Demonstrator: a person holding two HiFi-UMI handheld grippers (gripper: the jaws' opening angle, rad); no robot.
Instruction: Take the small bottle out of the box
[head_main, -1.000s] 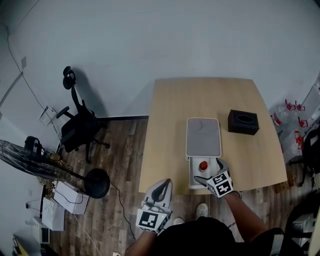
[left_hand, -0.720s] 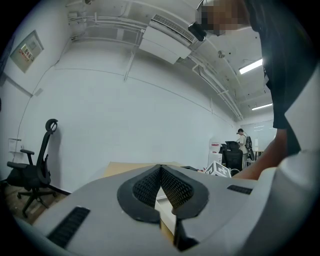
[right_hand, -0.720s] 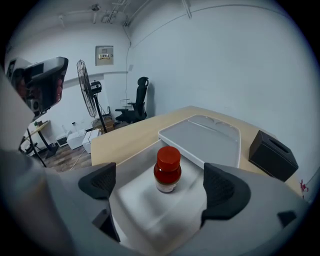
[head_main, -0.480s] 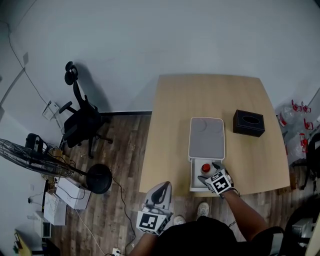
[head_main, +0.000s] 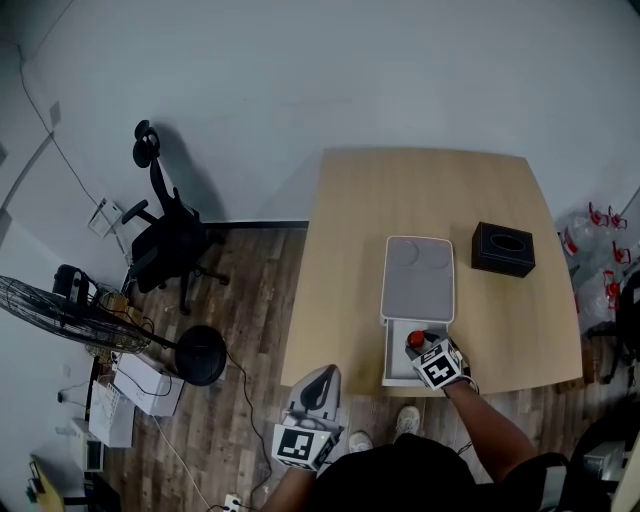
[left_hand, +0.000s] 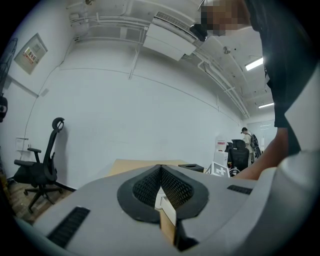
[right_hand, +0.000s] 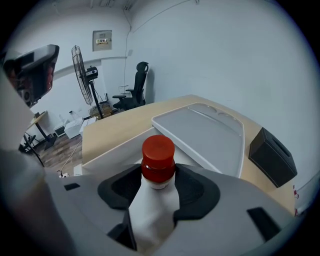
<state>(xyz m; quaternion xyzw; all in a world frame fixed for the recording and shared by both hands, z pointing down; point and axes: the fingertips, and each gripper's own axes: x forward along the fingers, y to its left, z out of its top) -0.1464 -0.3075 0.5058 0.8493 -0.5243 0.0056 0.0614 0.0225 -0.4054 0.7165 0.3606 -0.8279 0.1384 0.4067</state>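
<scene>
A small white bottle with a red cap (head_main: 414, 340) (right_hand: 158, 155) stands in the open front compartment of a white box (head_main: 390, 366) near the table's front edge. My right gripper (head_main: 421, 347) (right_hand: 158, 184) reaches into that compartment from the front. Its jaws are closing, the bottle is between them, and the black pads (right_hand: 192, 187) lie against the bottle's sides just below the cap. My left gripper (head_main: 322, 374) (left_hand: 160, 171) hangs off the table, to the front left above the wooden floor. It is shut with nothing in it.
The box's flat grey top (head_main: 418, 278) (right_hand: 200, 132) stretches away behind the bottle. A black tissue box (head_main: 503, 249) (right_hand: 272, 156) sits on the wooden table (head_main: 350, 240) to the right. An office chair (head_main: 170, 240) and a fan (head_main: 60, 312) stand on the floor at left.
My right gripper has moved forward into the box's open compartment and its jaws have come in around the bottle. The left gripper has stayed where it was.
</scene>
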